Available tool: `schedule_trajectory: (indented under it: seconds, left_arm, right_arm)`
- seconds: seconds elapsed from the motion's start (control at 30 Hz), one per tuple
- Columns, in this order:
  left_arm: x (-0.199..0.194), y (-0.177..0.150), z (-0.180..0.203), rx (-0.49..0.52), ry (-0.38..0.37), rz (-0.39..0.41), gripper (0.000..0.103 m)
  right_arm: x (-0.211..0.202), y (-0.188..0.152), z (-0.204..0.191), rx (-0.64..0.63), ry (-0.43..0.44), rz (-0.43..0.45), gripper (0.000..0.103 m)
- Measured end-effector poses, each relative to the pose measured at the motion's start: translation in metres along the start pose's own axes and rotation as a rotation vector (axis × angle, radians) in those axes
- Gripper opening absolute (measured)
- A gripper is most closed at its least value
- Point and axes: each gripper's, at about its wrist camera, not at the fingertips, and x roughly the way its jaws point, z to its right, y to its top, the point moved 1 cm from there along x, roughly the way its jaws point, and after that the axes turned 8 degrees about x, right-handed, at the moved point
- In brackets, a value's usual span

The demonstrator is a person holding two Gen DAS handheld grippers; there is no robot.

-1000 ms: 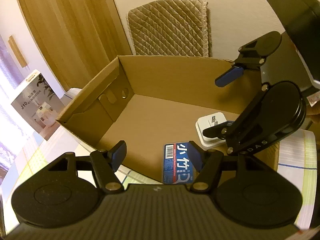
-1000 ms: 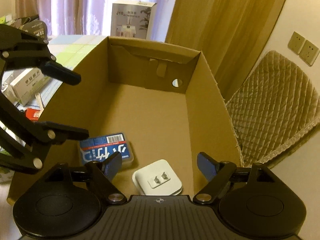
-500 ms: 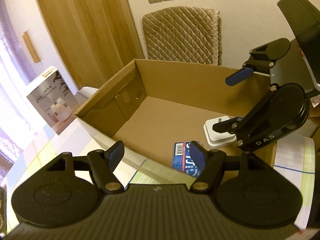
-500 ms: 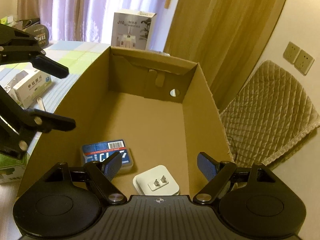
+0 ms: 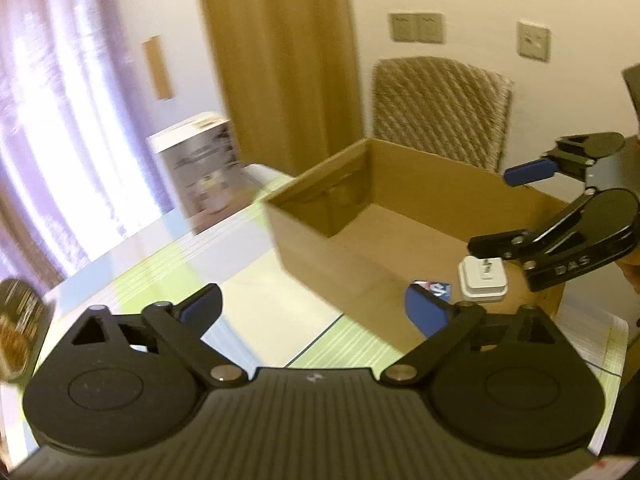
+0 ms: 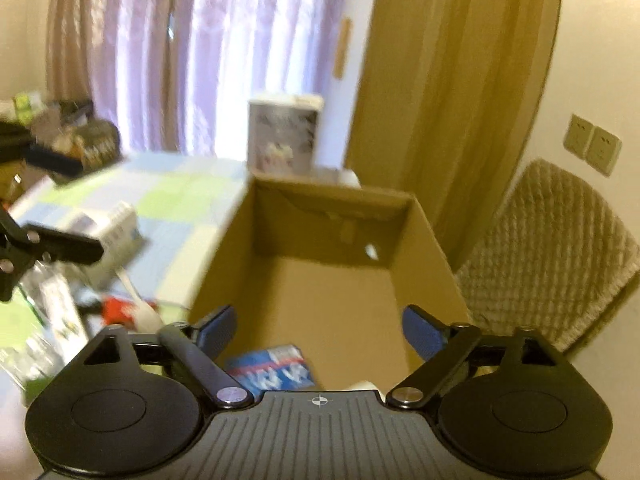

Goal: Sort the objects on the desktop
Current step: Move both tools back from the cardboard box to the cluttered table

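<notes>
Looking along the left gripper (image 5: 314,306), the left wrist view shows both blue-padded fingers (image 5: 426,314) spread wide with nothing between them, above a tablecloth (image 5: 248,296) of pale green and blue squares. Right of centre stands an open cardboard box (image 5: 320,248); on its floor, at the near right end, lie a blue packet (image 5: 438,287) and, just beside it to the right, a white plug adapter (image 5: 483,280). The right gripper (image 5: 508,206) hangs over that end of the box, fingers parted and empty. Far left, a white product carton (image 5: 200,172) stands at the table's far edge before a pale curtain (image 5: 60,120); a quilted chair back (image 5: 440,108) rises behind the box. Motion blur softens the far left. In the right wrist view, the right gripper (image 6: 318,330) is likewise released, holding nothing, aimed down the length of the cardboard box (image 6: 436,256). The blue packet (image 6: 270,370) lies on the box floor at the near end; the adapter is only a white sliver at the gripper body's edge. The left gripper's finger (image 6: 60,244) shows at the left edge above blurred small boxes and clutter (image 6: 100,272) on the tablecloth (image 6: 168,200). The white product carton (image 6: 284,136) stands beyond the box's far wall, the chair back (image 6: 556,248) to the right.
</notes>
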Motion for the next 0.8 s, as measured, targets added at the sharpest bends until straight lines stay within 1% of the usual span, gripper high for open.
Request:
schedule_trajectory:
  seconds: [0.1, 0.27, 0.4, 0.47, 0.57, 0.67, 0.8]
  left_arm:
    - [-0.014, -0.018, -0.015, -0.035, 0.051, -0.03, 0.101]
    - [-0.034, -0.053, -0.033, -0.084, 0.117, -0.098, 0.101]
    - [-0.051, -0.082, -0.041, -0.101, 0.151, -0.14, 0.101]
    - [-0.057, -0.095, -0.045, -0.107, 0.172, -0.17, 0.101]
    - [-0.062, -0.115, -0.053, -0.156, 0.181, -0.206, 0.101]
    - [-0.067, -0.137, -0.055, -0.208, 0.181, -0.254, 0.101]
    - [-0.07, -0.159, -0.052, -0.23, 0.175, -0.317, 0.101]
  right_arm:
    - [-0.009, 0.003, -0.016, -0.011, 0.057, 0.042, 0.096]
    - [-0.019, 0.006, -0.038, -0.01, 0.17, 0.081, 0.098]
    - [-0.028, 0.002, -0.061, 0.02, 0.272, 0.082, 0.099]
    - [-0.032, -0.004, -0.077, 0.013, 0.314, 0.071, 0.099]
    - [-0.034, -0.02, -0.103, -0.037, 0.366, 0.026, 0.099]
    - [-0.031, -0.043, -0.128, -0.082, 0.398, -0.048, 0.099]
    - [-0.019, -0.067, -0.143, -0.06, 0.418, -0.154, 0.099]
